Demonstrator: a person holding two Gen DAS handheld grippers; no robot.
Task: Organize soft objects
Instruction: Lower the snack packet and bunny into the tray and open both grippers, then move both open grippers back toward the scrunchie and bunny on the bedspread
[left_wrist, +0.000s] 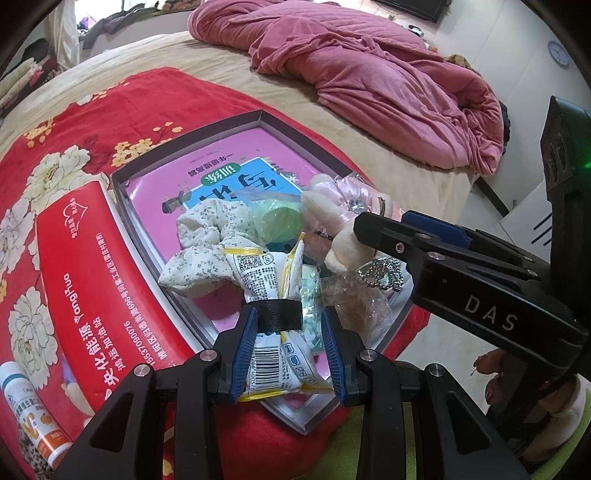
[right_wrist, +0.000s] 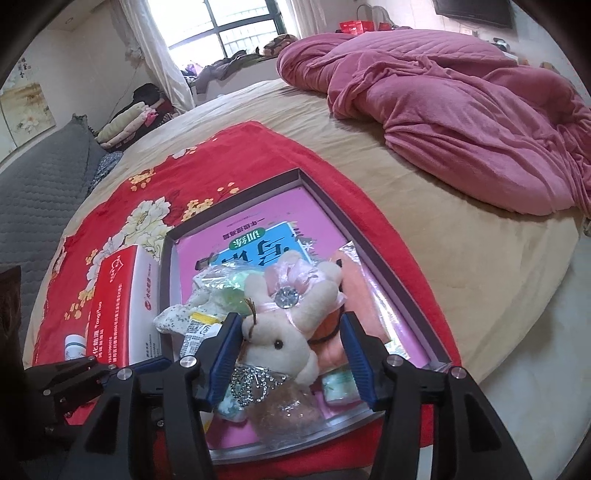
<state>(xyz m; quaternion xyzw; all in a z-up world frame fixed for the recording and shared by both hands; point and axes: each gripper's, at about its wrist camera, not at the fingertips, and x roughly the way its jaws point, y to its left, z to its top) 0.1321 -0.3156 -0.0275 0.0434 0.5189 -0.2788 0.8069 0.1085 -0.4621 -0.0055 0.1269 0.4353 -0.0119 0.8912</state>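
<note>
Barcoded packet between open left claw; right claw open around plush rabbit.

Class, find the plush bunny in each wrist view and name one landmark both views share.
Left wrist view: the plush bunny lies right of centre in the box, just left of the right claw.
Right wrist view: it sits at lower centre, between that claw's open fingers.
Shared landmark: the pink book under it.

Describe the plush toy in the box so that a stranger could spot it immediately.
On the red floral blanket sits a shallow box with a pink book inside. The cream plush bunny lies near its front edge; alone there, it has a face, a pink bow and a sparkly gem.
</note>
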